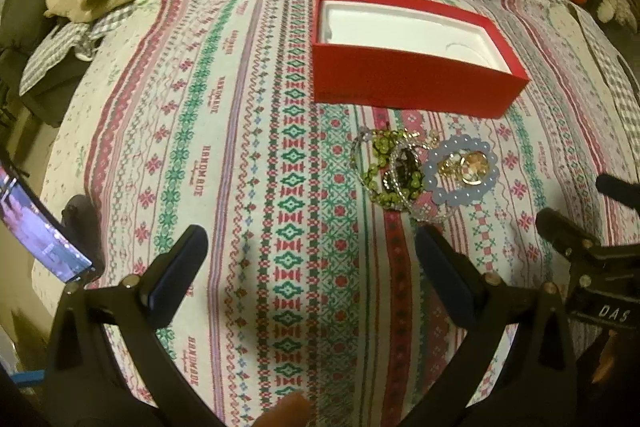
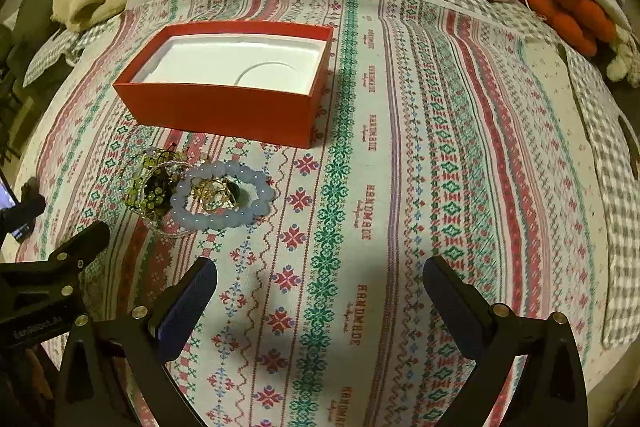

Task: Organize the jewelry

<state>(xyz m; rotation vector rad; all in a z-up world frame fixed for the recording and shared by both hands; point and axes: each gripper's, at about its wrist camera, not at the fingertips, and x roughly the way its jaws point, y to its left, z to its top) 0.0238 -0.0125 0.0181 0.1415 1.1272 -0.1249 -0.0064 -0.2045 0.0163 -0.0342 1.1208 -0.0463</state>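
Both grippers spread wide, left gripper (image 1: 310, 255) and right gripper (image 2: 320, 283), holding nothing. Jewelry pile (image 2: 196, 191) at 6 o'clock of the red box (image 2: 224, 111). Light, slippery, tangle-prone probably; best pinching the pale bead bracelet (image 2: 224, 219) across its outer rim.

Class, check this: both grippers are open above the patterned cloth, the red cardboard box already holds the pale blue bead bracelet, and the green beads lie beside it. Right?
One error: the red cardboard box holds only its white insert. The pale blue bead bracelet lies on the patterned cloth in front of the box, touching the green bead strand, as the right wrist view shows. Both the left gripper and right gripper are open.
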